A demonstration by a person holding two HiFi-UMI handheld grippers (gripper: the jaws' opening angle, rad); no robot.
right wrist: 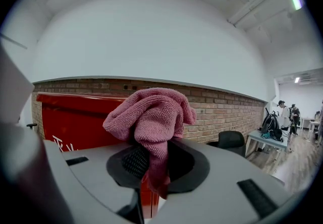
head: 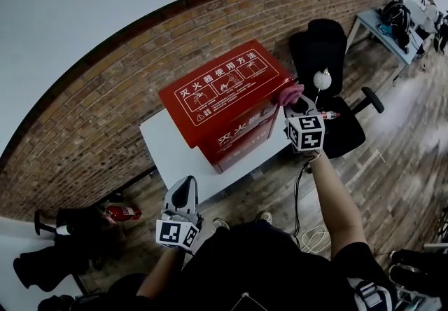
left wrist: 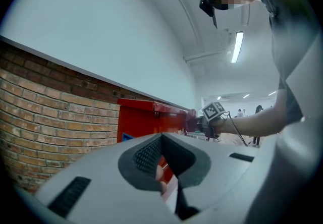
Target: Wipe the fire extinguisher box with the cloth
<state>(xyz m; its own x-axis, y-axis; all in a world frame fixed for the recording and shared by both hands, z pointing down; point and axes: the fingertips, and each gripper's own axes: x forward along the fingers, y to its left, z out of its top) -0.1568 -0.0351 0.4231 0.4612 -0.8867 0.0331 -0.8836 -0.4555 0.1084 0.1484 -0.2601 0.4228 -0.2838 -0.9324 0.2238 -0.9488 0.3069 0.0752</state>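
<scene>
The fire extinguisher box [head: 224, 89] is painted red and lettered in white. The cloth [right wrist: 151, 112] is coloured pink. The desk [head: 164, 148] is finished in white, the wall [head: 84, 120] patterned in reddish-brown brick. Black-and-white square markers are carried on the grey left gripper [head: 184, 185] and right gripper [head: 297, 102]. The office chair [head: 320, 47] is covered in black.

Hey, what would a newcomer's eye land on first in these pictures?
The big red fire extinguisher box on the white table stands out first. Next, the pink cloth bunched in the right gripper, by the right corner of the box's lid. The left gripper is shut and empty, short of the table.
</scene>
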